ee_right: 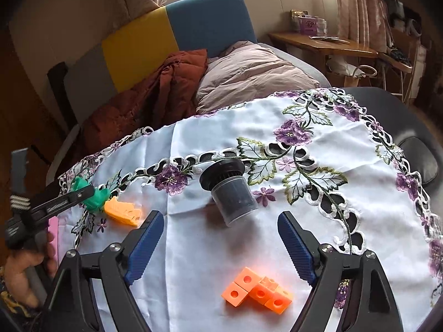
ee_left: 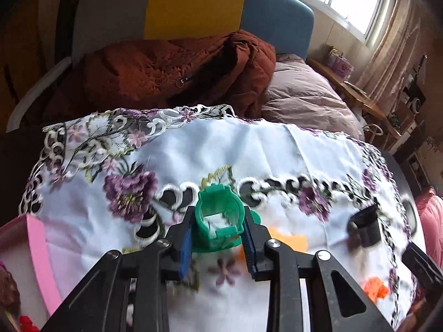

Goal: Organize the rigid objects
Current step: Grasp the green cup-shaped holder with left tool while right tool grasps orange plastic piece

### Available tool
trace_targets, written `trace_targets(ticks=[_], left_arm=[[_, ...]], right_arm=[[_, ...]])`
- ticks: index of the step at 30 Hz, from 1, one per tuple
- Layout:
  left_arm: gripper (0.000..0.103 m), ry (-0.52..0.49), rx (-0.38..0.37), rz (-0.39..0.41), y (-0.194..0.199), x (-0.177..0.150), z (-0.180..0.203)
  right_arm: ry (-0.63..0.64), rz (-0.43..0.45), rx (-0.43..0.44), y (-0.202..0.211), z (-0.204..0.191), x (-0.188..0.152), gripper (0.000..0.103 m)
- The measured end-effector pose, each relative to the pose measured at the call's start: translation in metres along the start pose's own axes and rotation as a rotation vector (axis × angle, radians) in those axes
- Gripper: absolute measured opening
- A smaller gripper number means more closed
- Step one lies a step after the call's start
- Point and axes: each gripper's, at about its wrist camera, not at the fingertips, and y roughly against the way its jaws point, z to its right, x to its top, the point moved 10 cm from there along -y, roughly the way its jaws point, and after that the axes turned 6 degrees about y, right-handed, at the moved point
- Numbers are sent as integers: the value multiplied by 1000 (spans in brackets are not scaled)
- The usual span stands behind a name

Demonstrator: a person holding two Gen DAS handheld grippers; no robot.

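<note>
Left wrist view shows the green plastic part (ee_left: 218, 215) in the middle of the picture, grasped between the two blue pads of the left gripper (ee_left: 218, 244), whose jaws are clenched on its sides. The part is a round ring with a square opening, and it stands over the white embroidered tablecloth (ee_left: 249, 152); whether it touches the cloth, one cannot tell. Just behind it, on the right, a flat orange piece (ee_left: 288, 239) lies on the cloth. Farther to the right lies a black cylinder (ee_left: 364, 228), on its side. Near the right edge an orange block cluster (ee_left: 375, 290) is seen, blurred. At the near left corner stands a pink box (ee_left: 36, 246).

From the right wrist view, the right gripper (ee_right: 220, 246) has its jaws released, wide apart, with nothing between them. The black cylinder (ee_right: 228, 192) lies tilted on the tablecloth (ee_right: 360, 193), just beyond the fingertips. The orange block cluster (ee_right: 259, 290) rests on the cloth near the camera, between the two fingers. At the far left, the left gripper (ee_right: 83, 192) holds the green plastic part (ee_right: 94, 193), and the flat orange piece (ee_right: 123, 211) lies just beside it. Beyond the table are a rust-coloured quilt (ee_right: 155, 96) and a pale pillow (ee_right: 254, 72).
</note>
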Motion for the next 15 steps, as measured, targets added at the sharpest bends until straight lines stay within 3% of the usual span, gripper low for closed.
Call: trace_targets(ticks=[6,12,15], left_arm=[[30,-34,-39,52,62,-32,-4],[30,-56,-56,111,113,-59,-16],[30,-47,-69,125,130,-69,-21]], right_arm=[[81,-27,48,-4,-26,-8,85],[187,-106,170,-20,-91,-17,85],[167,-120,185,-38,-118,-10,96]])
